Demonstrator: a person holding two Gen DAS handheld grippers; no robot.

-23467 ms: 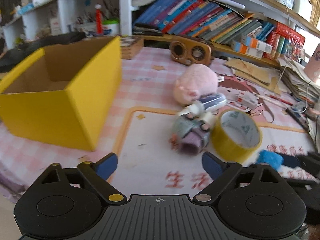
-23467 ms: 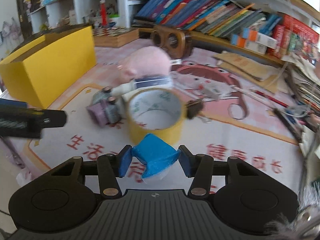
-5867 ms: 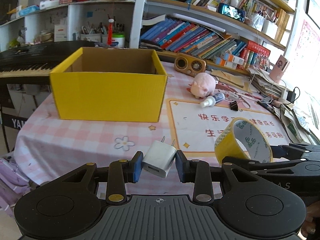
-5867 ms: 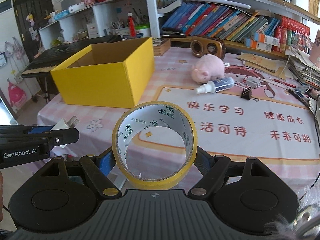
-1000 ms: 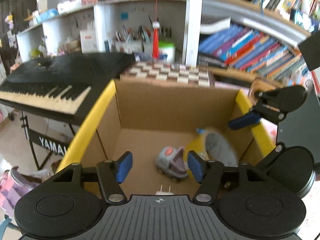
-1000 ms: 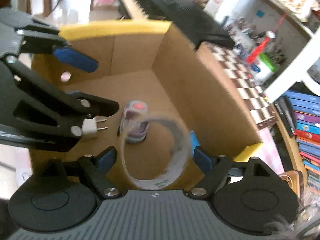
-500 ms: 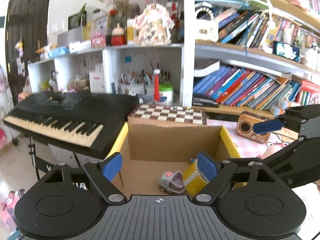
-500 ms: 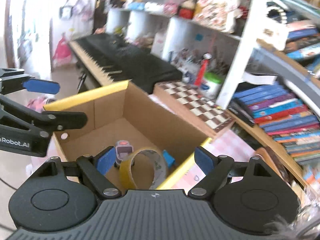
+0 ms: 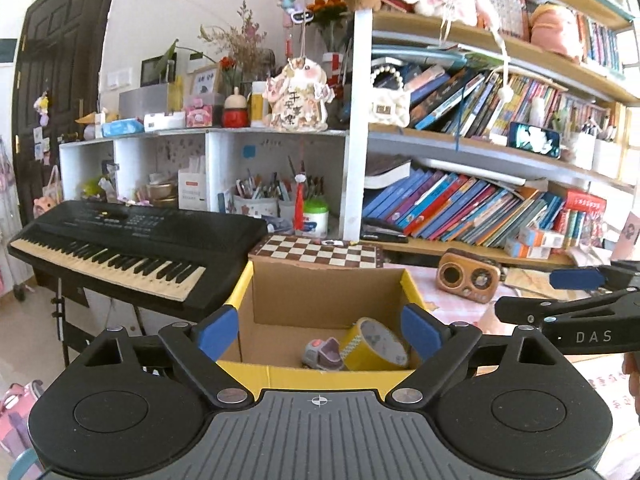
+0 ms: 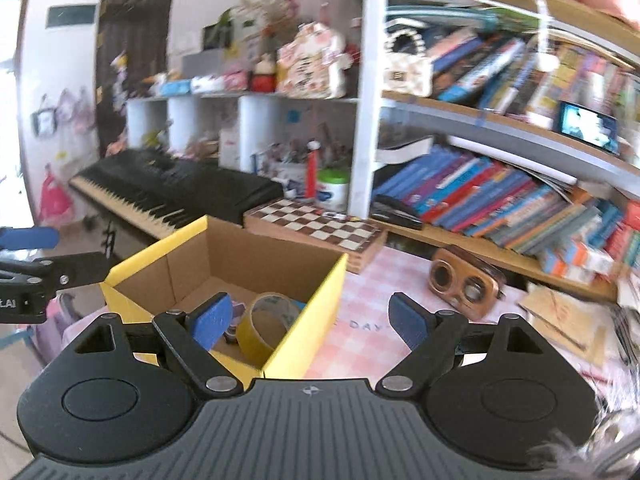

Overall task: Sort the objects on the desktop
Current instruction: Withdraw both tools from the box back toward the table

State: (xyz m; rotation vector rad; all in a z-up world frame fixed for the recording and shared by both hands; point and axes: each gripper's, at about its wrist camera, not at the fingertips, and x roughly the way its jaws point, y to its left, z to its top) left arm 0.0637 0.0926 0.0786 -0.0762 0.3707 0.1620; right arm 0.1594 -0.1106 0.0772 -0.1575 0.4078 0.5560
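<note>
— Lying low centre in the left view: one tape roll (image 9: pixel 374 346) and one toy (image 9: pixel 322 354) inside the box (image 9: pixel 320 372).
— Handling?
— Tape looks light and stiff; grip across its rim. Left gripper (image 9: pixel 320 330) is opening, empty; right gripper (image 10: pixel 308 320) stands wide, empty.
— Others?
— One speaker (image 9: pixel 468 280), one keyboard (image 9: pixel 132 248).

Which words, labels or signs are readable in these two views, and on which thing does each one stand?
"DAS": on the right gripper, seen from the left wrist.
"DAY": on the pink tablecloth beside the yellow box.
"LAI", cut off: on the left gripper, seen from the right wrist.
Chinese characters on the hanging charm, the book spines and the keyboard labels: too small.
</note>
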